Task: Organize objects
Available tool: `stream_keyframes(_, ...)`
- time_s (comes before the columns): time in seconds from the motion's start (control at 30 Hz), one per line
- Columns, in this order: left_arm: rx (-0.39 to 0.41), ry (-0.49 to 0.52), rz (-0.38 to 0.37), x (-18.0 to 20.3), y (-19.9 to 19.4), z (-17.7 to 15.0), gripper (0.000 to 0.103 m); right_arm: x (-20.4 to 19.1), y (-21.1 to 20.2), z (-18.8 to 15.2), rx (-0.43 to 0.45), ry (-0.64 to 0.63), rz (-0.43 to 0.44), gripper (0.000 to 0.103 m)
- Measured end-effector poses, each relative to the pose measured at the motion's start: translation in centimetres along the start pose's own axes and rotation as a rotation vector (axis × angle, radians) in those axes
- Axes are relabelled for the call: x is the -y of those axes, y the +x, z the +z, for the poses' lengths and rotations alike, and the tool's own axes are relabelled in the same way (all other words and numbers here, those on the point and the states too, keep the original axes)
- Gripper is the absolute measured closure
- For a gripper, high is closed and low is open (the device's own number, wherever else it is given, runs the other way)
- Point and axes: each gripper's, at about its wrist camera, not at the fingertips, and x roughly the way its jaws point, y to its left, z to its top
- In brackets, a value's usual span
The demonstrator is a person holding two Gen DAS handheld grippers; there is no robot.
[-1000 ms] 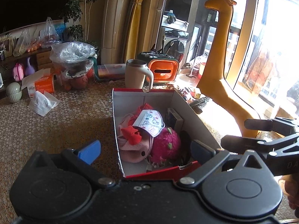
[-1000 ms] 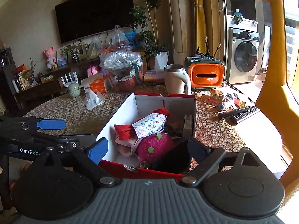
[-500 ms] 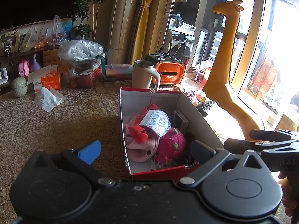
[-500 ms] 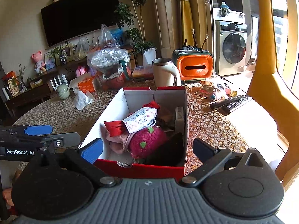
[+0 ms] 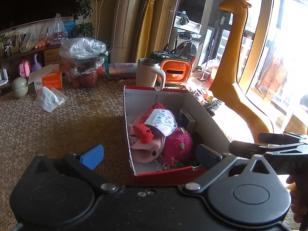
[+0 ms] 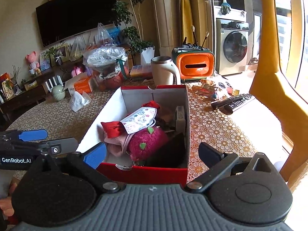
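While both grippers hang short of the near red wall of the box (image 5: 163,178), neither holds anything. From the left wrist view, the left gripper (image 5: 150,155) stands with its jaws spread wide, one blue pad (image 5: 92,156) over the table (image 5: 57,127) to the left of the box, the other dark pad over the box's near right corner. The right gripper (image 6: 152,155) is likewise spread wide and empty, its pads straddling the box's near end.

Straight ahead of both, inside the box, lie a magenta plush (image 6: 148,143) nearest the grippers, a pink cloth (image 5: 144,146) beside it with a red piece (image 5: 144,133) on top, and a printed mask (image 5: 162,121) resting over the pile (a small dark carton (image 5: 185,118) stands against the right wall).

Beyond the box's far end sit a mug (image 6: 164,70) and an orange case (image 6: 195,64). Far left of the grippers lies a crumpled tissue (image 5: 49,100). Right of the right gripper, two remotes (image 6: 233,102) lie on the table, with a yellow giraffe (image 5: 233,57) beyond.
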Motion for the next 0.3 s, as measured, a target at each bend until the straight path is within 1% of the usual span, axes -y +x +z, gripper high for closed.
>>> stream_keyframes(0.3,0.000,-0.004,-0.004,-0.04,0.00,-0.15,0.001,-0.02,0.17,-0.10,-0.014,0.009,-0.016,0.000)
